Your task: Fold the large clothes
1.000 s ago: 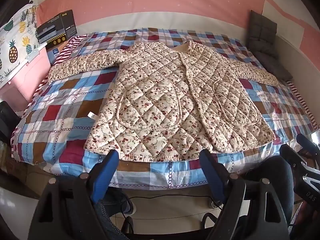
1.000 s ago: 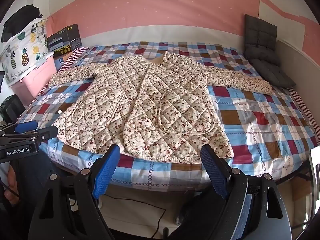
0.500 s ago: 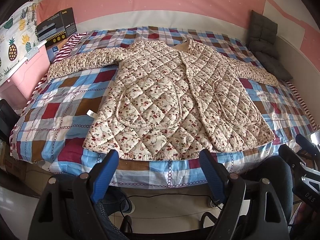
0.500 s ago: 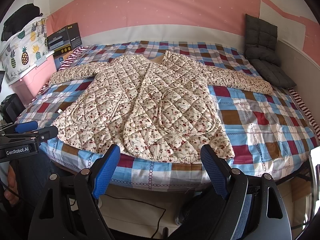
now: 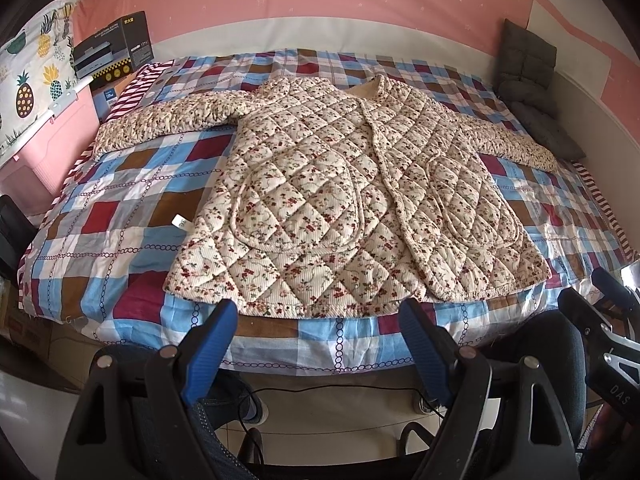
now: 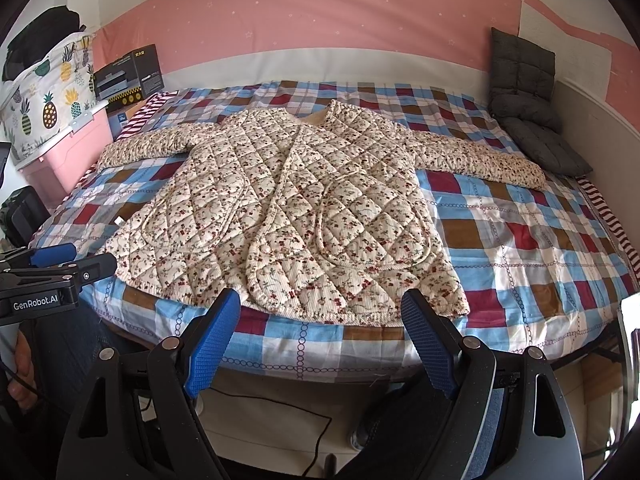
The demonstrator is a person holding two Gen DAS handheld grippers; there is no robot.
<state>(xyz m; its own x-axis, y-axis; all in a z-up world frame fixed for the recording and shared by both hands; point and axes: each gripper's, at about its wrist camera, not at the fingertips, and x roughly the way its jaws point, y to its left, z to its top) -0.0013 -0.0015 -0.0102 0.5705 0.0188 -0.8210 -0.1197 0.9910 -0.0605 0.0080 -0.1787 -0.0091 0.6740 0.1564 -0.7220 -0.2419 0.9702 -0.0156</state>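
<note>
A quilted cream jacket with small red flowers lies spread flat, front side up, on the checked bed, both sleeves stretched out sideways. Its hem lies near the bed's front edge. My left gripper hangs open in front of and below the hem, off the bed, holding nothing. My right gripper is open too, at the front edge below the hem's right half, empty. Each gripper shows at the edge of the other's view.
A dark grey cushion leans against the wall at the bed's far right corner. A black box and a pink bin with a pineapple cloth stand at the far left. Below the bed's edge, cables lie on the floor.
Both views shifted only slightly; the jacket sits a little lower and nearer in the left wrist view. Nothing was taken hold of, and the jacket has not moved on the bed.
</note>
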